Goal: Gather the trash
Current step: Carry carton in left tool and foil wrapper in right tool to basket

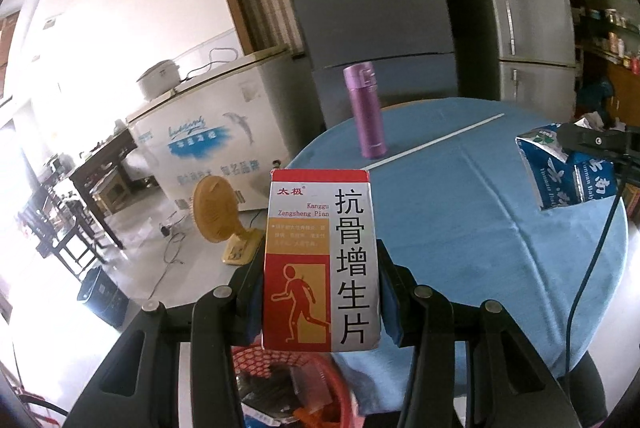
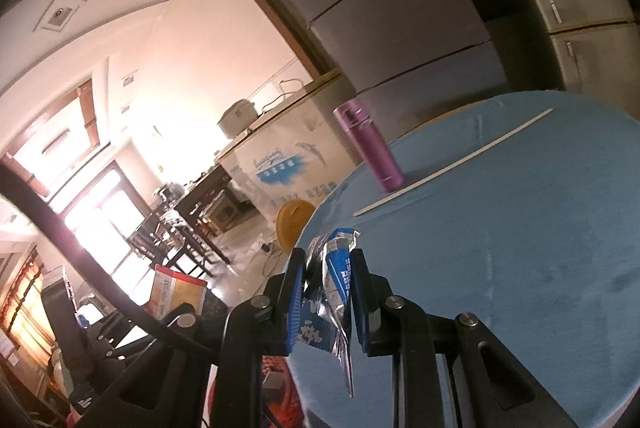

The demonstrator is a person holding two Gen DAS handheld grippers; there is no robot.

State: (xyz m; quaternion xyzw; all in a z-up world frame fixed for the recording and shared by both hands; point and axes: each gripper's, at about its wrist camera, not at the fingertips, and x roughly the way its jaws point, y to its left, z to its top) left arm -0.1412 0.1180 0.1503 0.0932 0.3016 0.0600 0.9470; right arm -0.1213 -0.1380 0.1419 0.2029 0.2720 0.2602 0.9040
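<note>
Two pieces of trash held up.
Left gripper (image 1: 320, 292) fingers clamp a red-and-white medicine box (image 1: 320, 260) (upright); right gripper (image 2: 326, 292) fingers pinch a crumpled blue carton (image 2: 330, 284).

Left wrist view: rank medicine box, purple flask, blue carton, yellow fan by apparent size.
1. medicine box, largest, though it sits right at the lens in the left gripper.
2. purple flask, blue carton and yellow fan: look too alike to rank, and they stand at different distances.

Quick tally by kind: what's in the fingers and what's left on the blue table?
Medicine box, held in left gripper: 1
Crushed blue carton, held in right gripper: 1
Purple flask, on table: 1
White stick, on table: 1
Total: 4
</note>
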